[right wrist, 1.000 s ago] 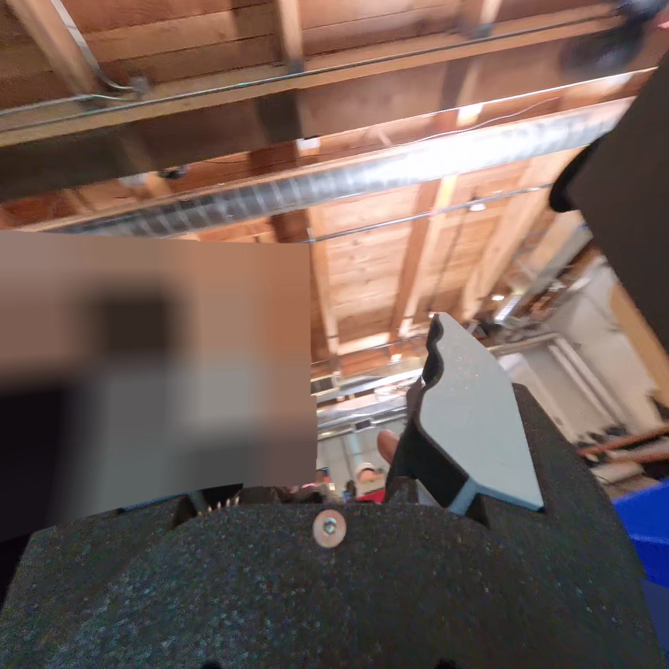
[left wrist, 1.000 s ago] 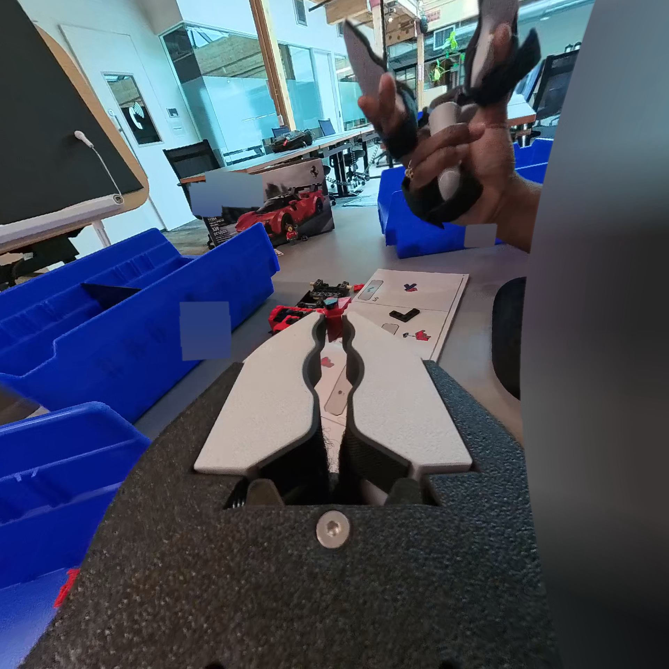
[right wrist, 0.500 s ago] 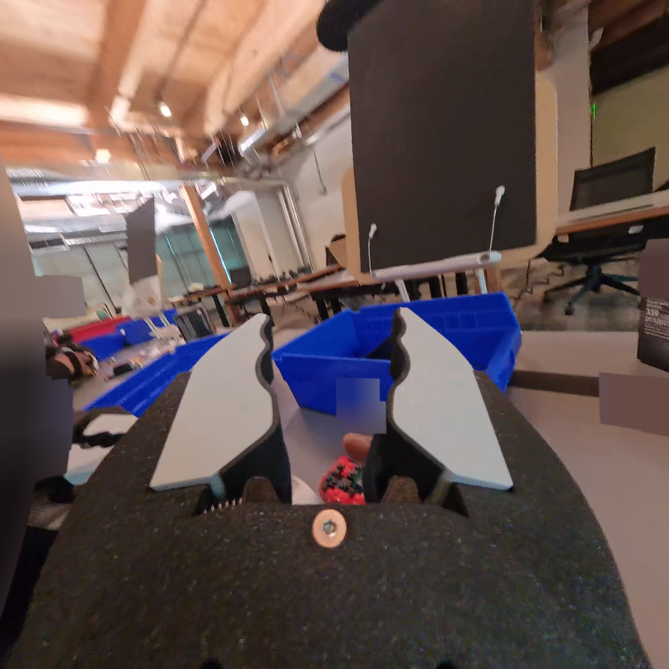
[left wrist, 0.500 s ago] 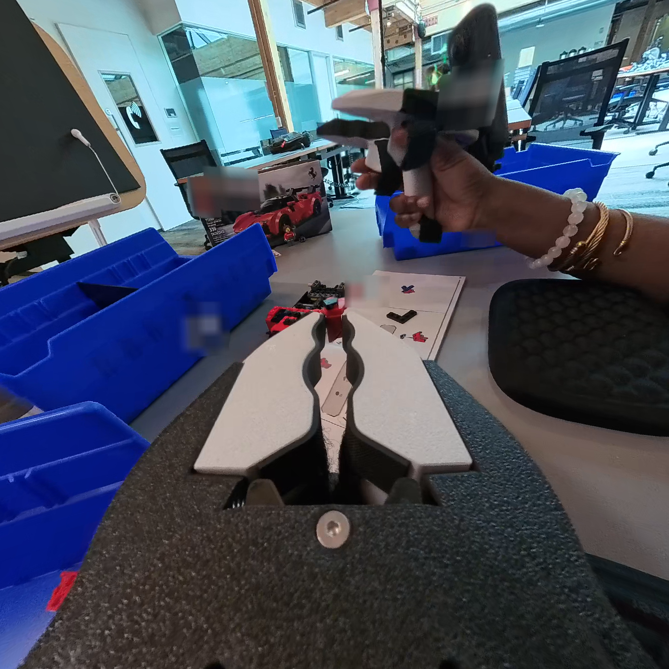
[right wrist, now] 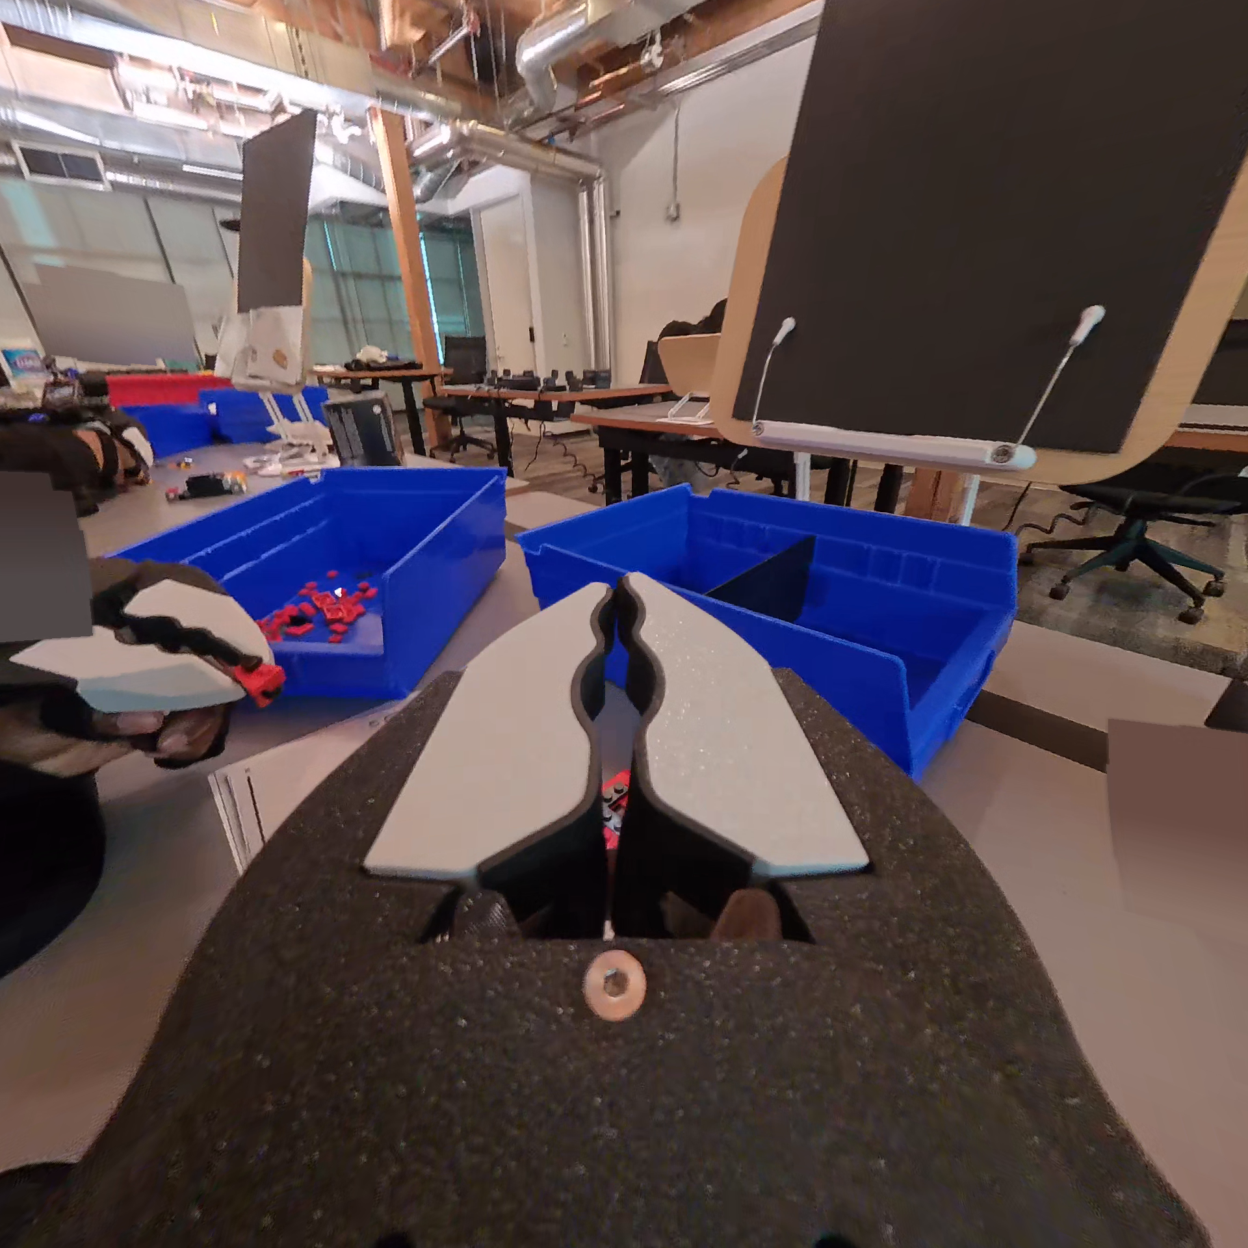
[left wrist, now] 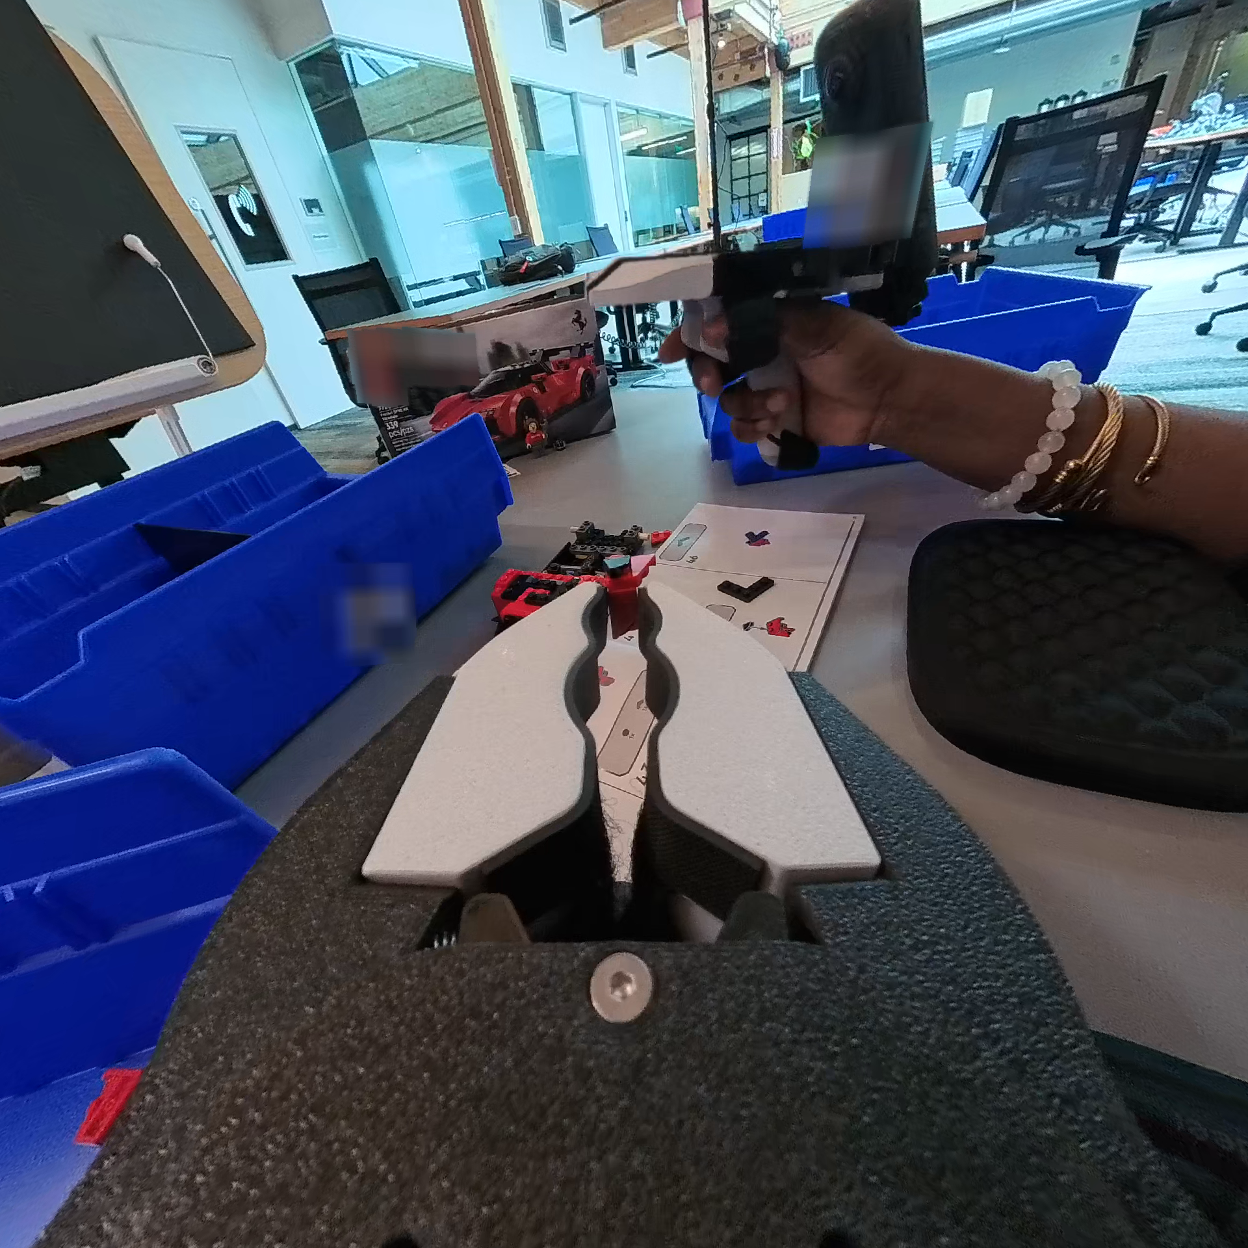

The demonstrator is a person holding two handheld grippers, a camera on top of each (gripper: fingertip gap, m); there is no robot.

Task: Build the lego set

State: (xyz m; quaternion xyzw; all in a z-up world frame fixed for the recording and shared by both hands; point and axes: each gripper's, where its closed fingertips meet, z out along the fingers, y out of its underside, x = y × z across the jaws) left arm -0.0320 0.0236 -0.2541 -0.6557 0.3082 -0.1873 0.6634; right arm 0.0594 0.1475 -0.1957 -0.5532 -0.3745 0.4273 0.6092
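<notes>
Left wrist view: your left tool (left wrist: 622, 594) pinches a red brick (left wrist: 622, 598) above the half-built car (left wrist: 564, 574); your right tool (right wrist: 618, 594), a second ago spread, now looks pressed together, seemingly empty.

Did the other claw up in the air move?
Yes. The right claw swung down from pointing upward and now lies level, above the lego box.

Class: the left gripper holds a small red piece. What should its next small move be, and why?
Probably carry the red piece, pinched in the left gripper, forward and down to the partly built car; it hangs above the instruction sheet.
</notes>
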